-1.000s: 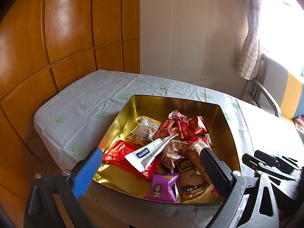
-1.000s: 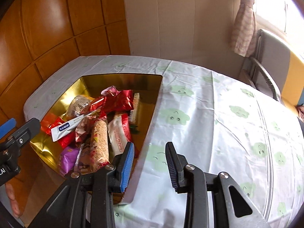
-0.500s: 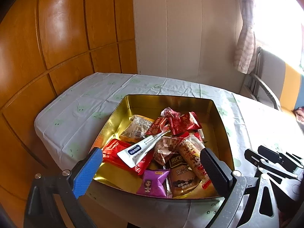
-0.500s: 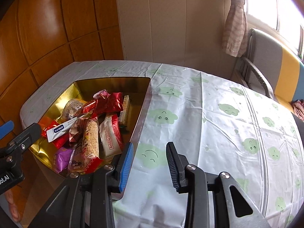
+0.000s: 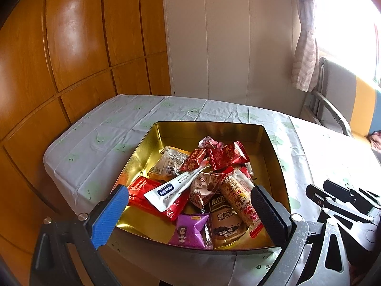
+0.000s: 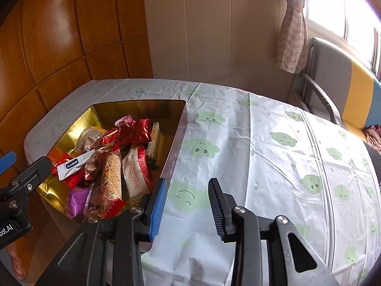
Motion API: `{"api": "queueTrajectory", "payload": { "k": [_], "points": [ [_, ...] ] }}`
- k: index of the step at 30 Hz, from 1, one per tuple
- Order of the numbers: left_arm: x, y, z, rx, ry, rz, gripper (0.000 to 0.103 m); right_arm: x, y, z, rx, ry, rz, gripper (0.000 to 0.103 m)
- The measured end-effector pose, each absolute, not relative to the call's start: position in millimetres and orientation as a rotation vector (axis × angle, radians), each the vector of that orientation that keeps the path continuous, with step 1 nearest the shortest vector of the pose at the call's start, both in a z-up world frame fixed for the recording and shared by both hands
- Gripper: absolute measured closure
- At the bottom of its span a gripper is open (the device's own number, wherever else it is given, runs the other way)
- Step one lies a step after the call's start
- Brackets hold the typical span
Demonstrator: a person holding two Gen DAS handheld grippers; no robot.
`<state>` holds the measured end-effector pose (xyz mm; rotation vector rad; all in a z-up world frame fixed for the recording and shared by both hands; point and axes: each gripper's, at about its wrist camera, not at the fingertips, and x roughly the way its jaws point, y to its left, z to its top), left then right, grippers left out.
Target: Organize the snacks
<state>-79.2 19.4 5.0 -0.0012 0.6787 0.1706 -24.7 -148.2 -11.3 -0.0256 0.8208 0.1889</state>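
Note:
A gold tin box (image 5: 207,131) on the table holds several wrapped snacks: a white sachet (image 5: 166,190), a purple packet (image 5: 190,230), a long grain bar (image 5: 238,200) and red packets (image 5: 226,155). My left gripper (image 5: 189,190) hangs over the tin's near edge, wide open, with nothing between its fingers. My right gripper (image 6: 188,183) is over the tablecloth just right of the tin (image 6: 138,109), its fingers a small way apart and empty. In the right wrist view the left gripper (image 6: 31,174) shows at the left edge, and the white sachet (image 6: 73,164) lies in the tin.
A white tablecloth with green cloud faces (image 6: 262,155) covers the table. Wooden wall panels (image 5: 71,59) stand to the left and a pale wall behind. A grey and yellow chair (image 6: 321,71) and a curtain (image 6: 290,35) are at the far right.
Both views shift only slightly. Nothing was picked up or let go, and both pairs of fingers keep the same spread.

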Motion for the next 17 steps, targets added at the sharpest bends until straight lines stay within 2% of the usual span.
{"api": "queueTrajectory", "payload": {
  "k": [17],
  "points": [
    [-79.0, 15.6, 2.9, -0.011, 0.669, 0.147, 0.0, -23.7, -154.4, -12.6, -0.024, 0.816, 0.183, 0.066]
  ]
}}
